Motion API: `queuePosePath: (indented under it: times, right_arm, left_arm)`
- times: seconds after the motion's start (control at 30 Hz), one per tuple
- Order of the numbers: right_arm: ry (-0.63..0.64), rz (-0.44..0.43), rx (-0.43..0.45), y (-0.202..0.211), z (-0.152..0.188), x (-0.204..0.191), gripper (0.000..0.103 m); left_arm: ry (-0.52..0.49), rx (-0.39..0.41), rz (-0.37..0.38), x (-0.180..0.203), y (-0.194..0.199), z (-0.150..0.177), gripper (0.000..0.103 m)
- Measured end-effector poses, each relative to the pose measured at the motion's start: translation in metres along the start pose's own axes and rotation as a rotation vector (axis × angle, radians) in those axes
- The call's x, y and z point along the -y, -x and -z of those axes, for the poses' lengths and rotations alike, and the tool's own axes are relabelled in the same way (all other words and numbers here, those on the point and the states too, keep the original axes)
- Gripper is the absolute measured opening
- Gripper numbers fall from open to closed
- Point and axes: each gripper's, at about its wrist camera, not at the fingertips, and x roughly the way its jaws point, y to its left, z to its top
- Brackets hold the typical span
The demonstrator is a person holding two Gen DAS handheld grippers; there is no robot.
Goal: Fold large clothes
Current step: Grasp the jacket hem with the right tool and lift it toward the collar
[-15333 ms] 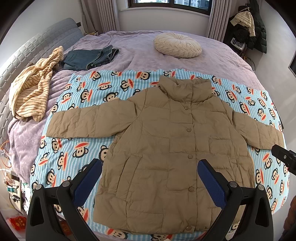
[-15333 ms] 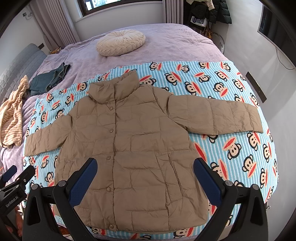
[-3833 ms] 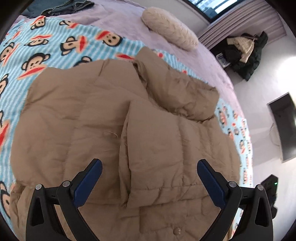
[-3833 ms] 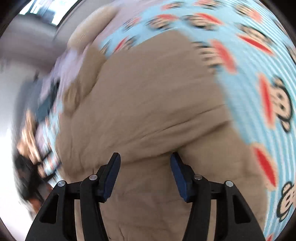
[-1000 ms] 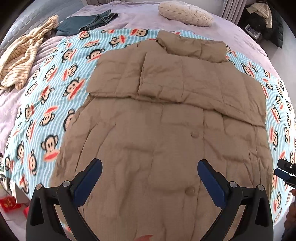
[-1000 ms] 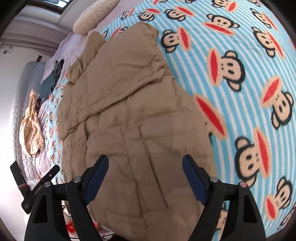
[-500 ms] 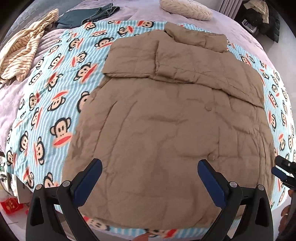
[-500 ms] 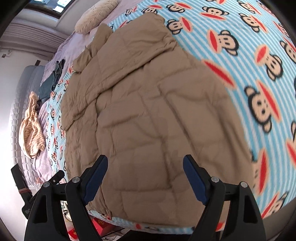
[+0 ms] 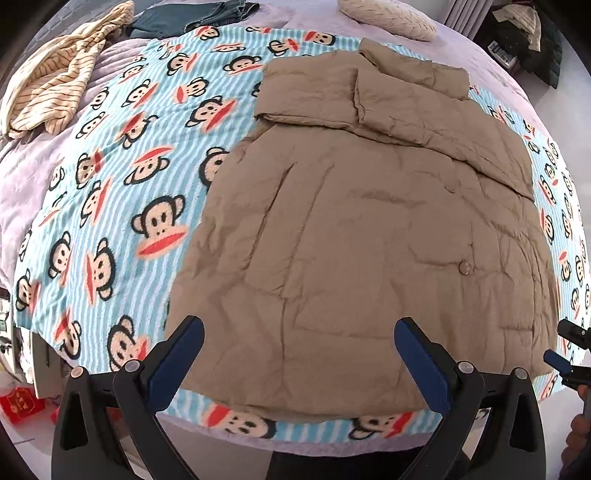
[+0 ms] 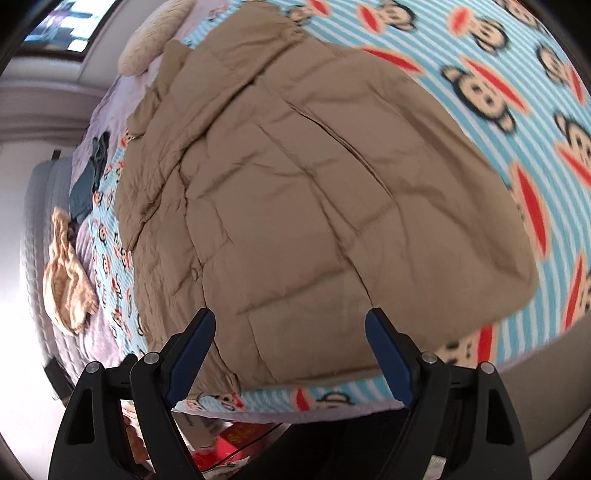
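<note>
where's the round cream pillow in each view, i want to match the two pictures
Left wrist view: the cream pillow lies at the top edge, right of centre, beyond the jacket collar.
Right wrist view: the same pillow sits upper left, below the window, again just past the collar.
Shared landmark: the tan jacket on the monkey-print blanket.

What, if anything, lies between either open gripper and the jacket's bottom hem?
Nothing visible. The left gripper and right gripper are both open just short of the jacket, with only the monkey-print blanket beneath.
</note>
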Motion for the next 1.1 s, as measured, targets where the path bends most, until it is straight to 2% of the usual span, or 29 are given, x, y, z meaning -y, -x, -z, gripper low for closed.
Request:
queuePosePath:
  times: [0.2,0.37,0.53,0.7,0.9,1.1]
  right_arm:
    - [-0.088,-0.029,-0.003,0.003,0.008,0.016,0.086]
    - [-0.150,-0.059,0.001,0.003,0.015,0.031,0.086]
    - [-0.233,-0.119,0.008,0.004,0.023,0.054,0.086]
    - [-0.301,-0.138,0.001,0.000,0.031,0.076,0.086]
    - [-0.382,-0.193,-0.003,-0.006,0.039,0.099,0.086]
    - [-0.402,-0.242,0.005,-0.016,0.040,0.110,0.086]
  left_arm:
    - [0.016,-0.002,0.042,-0.015,0.003,0.007,0.103]
    - [0.104,-0.014,0.157,-0.047,0.004,0.014,0.103]
    - [0.150,-0.032,0.228,-0.073,0.001,0.026,0.103]
    - [0.190,-0.096,0.305,-0.085,-0.014,0.043,0.103]
    - [0.330,-0.206,0.421,-0.096,-0.056,0.064,0.103]
    - [0.348,-0.232,0.489,-0.078,-0.075,0.063,0.103]
